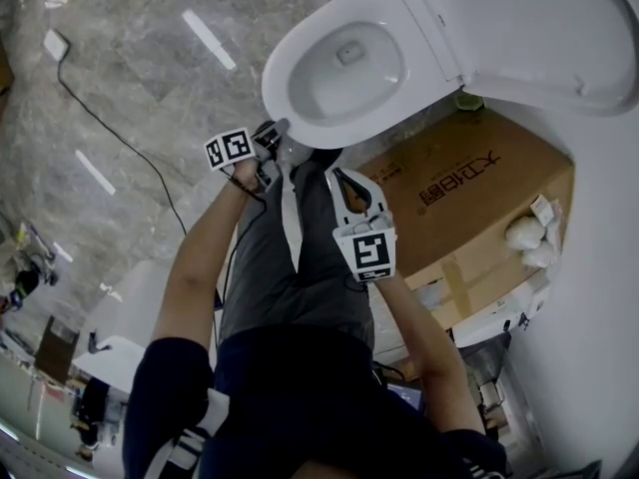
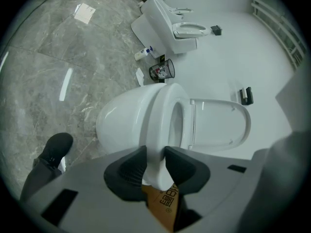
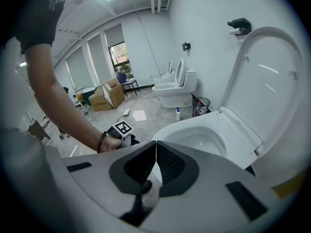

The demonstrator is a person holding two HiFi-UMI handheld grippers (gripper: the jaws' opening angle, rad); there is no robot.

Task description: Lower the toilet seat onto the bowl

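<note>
Two grippers are in view, and my left gripper [image 1: 278, 134] has the work. Its dark fingers [image 2: 127, 168] pinch the front edge of the seat [image 2: 164, 111], one pad on each side of the white rim, which runs straight ahead from between the tips. Beyond the fingers the seat lies low over the bowl [image 2: 121, 123]; I cannot tell whether it rests fully on it. Past the seat's far end the lid [image 2: 218, 125] stands raised. Just below the fingertips a bit of brown printed box [image 2: 165, 203] shows, and off to their left a dark shoe [image 2: 56, 147] sits on the marble floor [image 2: 53, 72]. Far ahead of the tips a second toilet [image 2: 170, 25] stands with a bin [image 2: 163, 71] near it.

My right gripper [image 3: 155, 143] holds nothing. Its fingers [image 3: 170, 164] are pressed together, tips touching, just short of the bowl's front rim. Ahead and to the right of them the lid rises, and to their left I see the left gripper's marker cube [image 3: 123, 128] and the hand [image 3: 109, 143] behind it. In the head view the right gripper's tips point toward the bowl, close beside the left gripper but apart from the seat
</note>
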